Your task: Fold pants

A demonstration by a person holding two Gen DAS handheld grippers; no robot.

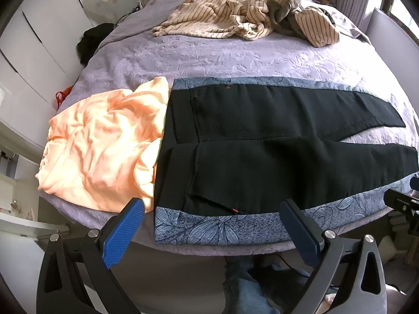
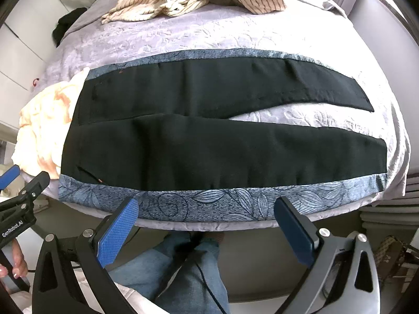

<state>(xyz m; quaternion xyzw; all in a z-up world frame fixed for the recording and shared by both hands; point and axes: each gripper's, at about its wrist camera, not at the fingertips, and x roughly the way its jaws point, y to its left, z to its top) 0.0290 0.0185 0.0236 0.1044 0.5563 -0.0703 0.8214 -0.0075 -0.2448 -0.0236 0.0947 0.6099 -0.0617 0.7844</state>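
Black pants (image 1: 262, 141) with blue floral side stripes lie flat across the purple bed, waist to the left, both legs spread to the right with a gap between them. They also fill the right wrist view (image 2: 209, 136). My left gripper (image 1: 212, 206) is open and empty, hovering at the bed's near edge by the waist. My right gripper (image 2: 207, 204) is open and empty, at the near edge by the near leg's floral stripe (image 2: 235, 201). The left gripper's body shows in the right wrist view (image 2: 23, 196).
A crumpled peach garment (image 1: 99, 146) lies left of the waist, partly under it. A heap of striped beige clothes (image 1: 243, 18) sits at the far side of the bed (image 1: 209, 57). White cabinets (image 1: 26, 52) stand left. The person's jeans-clad legs (image 2: 183, 267) are below.
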